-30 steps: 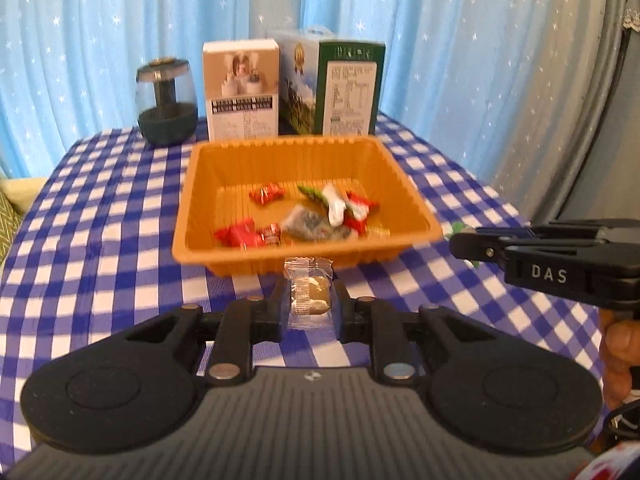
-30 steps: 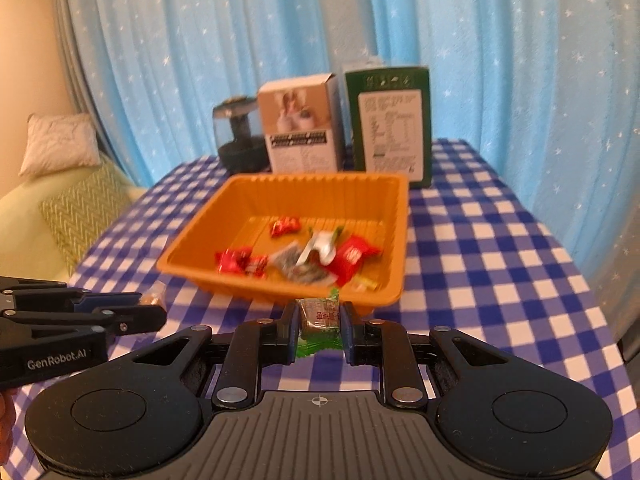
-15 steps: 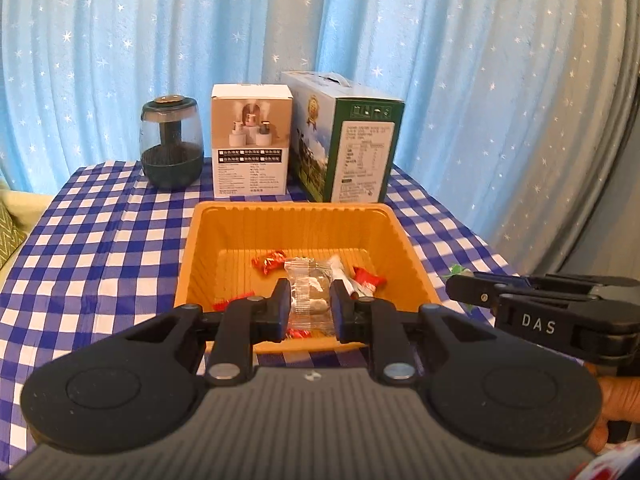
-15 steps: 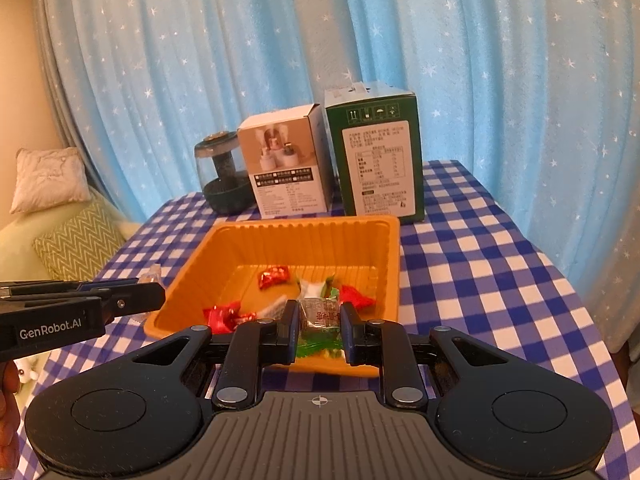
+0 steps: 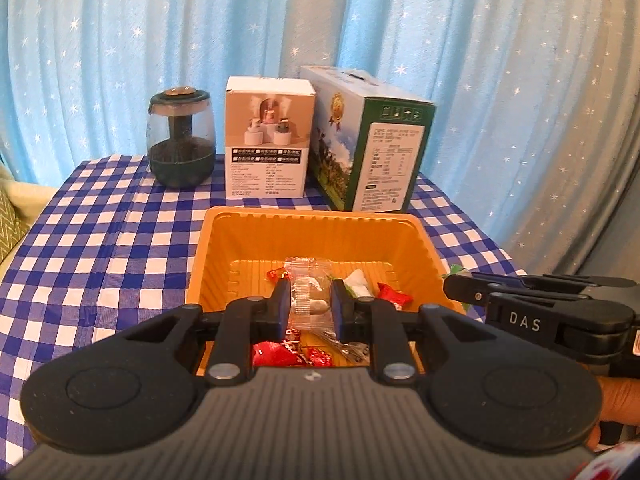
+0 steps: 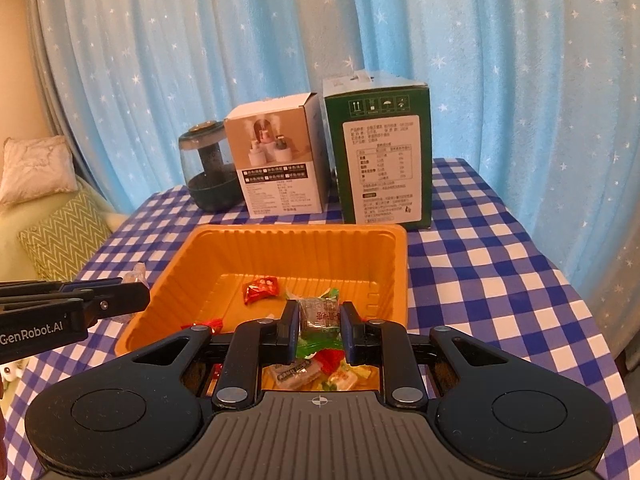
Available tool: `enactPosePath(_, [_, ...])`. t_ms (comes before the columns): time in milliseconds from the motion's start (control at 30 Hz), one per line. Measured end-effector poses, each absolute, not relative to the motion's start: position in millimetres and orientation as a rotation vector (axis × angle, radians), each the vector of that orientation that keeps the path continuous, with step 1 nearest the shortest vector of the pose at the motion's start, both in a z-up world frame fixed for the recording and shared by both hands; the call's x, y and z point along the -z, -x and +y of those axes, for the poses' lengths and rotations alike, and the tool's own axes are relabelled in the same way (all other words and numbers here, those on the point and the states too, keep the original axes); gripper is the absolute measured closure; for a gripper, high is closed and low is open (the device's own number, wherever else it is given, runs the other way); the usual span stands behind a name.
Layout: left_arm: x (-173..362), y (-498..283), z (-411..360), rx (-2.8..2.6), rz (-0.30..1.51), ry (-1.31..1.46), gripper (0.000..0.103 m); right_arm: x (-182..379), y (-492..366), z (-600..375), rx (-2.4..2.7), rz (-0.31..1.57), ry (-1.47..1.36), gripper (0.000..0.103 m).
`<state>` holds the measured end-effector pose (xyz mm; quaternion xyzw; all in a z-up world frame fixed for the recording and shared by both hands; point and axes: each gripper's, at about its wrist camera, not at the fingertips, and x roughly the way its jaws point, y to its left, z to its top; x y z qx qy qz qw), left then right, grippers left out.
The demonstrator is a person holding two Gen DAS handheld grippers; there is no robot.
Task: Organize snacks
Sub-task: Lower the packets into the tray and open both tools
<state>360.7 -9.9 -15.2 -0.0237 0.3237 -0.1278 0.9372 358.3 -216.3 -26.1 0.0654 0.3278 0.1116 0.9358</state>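
An orange tray (image 5: 224, 240) (image 6: 400, 280) sits on the blue checked table and holds several wrapped snacks, among them a red one (image 6: 260, 289). My left gripper (image 5: 310, 304) is shut on a clear-wrapped snack (image 5: 306, 280) and holds it over the tray's near part. My right gripper (image 6: 319, 322) is shut on a green-wrapped snack (image 6: 320, 312), also above the tray. Each gripper shows from the side in the other's view, the right one (image 5: 520, 304) and the left one (image 6: 80, 304).
Behind the tray stand a dark glass jar (image 5: 181, 140), a white box (image 5: 266, 140) and a green carton (image 5: 372, 148). A blue star curtain hangs behind. A sofa with cushions (image 6: 60, 236) is to the left of the table.
Both grippers have risen and moved forward with their snacks, from in front of the tray's near rim to above the tray.
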Motion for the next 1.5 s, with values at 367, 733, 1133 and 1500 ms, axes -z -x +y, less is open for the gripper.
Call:
enactPosePath(367, [29,-387,1,0.230,0.695,0.070,0.084,47,-387,-208,-0.230,0.724,-0.118,0.081])
enactPosePath(733, [42,-404,0,0.223,0.722,0.065,0.084,58,-400,-213,-0.217,0.759,-0.148,0.081])
enactPosePath(1133, [53,-414,-14,0.233,0.741,0.039,0.084,61,-402,-216,-0.214,0.765,-0.172,0.081])
enactPosePath(1500, [54,-417,-20,0.242,0.737,0.031,0.084,61,-402,-215,-0.216,0.764,-0.176,0.081])
